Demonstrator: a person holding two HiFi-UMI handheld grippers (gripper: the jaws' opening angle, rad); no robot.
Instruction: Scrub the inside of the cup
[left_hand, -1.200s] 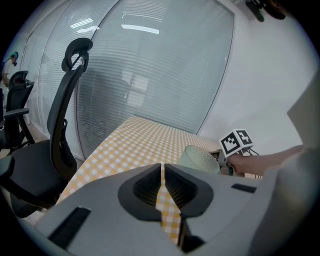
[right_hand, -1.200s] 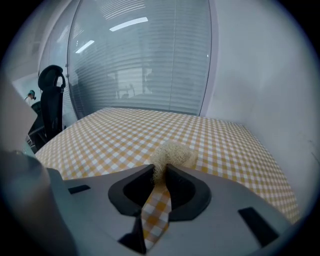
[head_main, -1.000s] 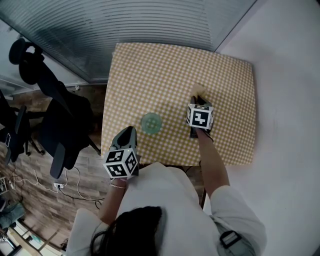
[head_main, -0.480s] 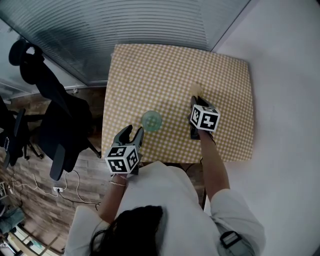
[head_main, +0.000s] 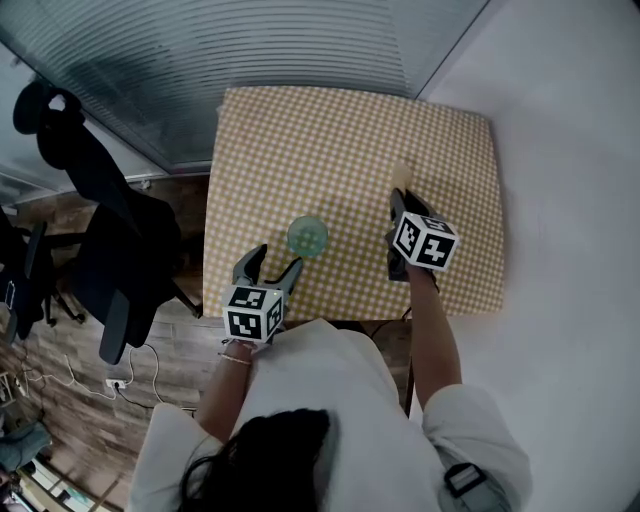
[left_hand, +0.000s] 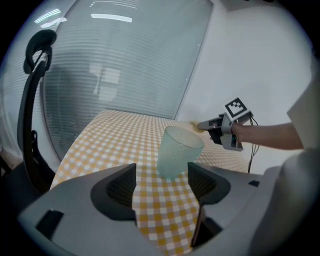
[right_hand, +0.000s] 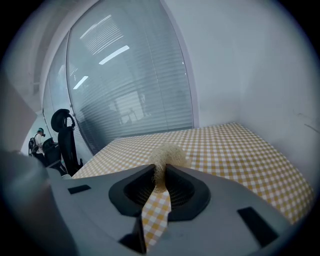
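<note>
- Yellow-and-white check cloth covers the tabletop (head_main: 340, 130); its far edge meets a ribbed glass wall (head_main: 250, 50) and its right edge a white wall (head_main: 570, 150).
- Cup (head_main: 307, 236): pale green, translucent and upright, mouth up. It stands on the left half of the tabletop, nearer the near edge than the far one. Nothing can be seen inside it.
- Left gripper (head_main: 276, 262): at the near-left corner of the tabletop, pointing at the cup. Its fingers (left_hand: 117, 187) are spread wide and have just been opening.
- In the left gripper view the cup (left_hand: 177, 152) stands in line with the gap, just past the tips. Neither pad touches it, and only the cloth shows between the fingers.
- Right gripper (head_main: 398, 200): over the right half of the tabletop, well apart from the cup and angled toward the far edge.
- Its fingers (right_hand: 135, 187) are nearly together, pinching a pale straw-coloured fibrous scrubber (right_hand: 167, 155).
- The scrubber's narrow end sits between the pads and its rounded bulk projects beyond the tips. The head view shows it as a pale tuft (head_main: 401, 176) ahead of that gripper.
- Whether the scrubber touches the cloth cannot be determined.
- Person: white top, both forearms reaching in from the near edge.
- Chair (head_main: 110, 240): black, on the wood-pattern floor off the left edge of the tabletop.
</note>
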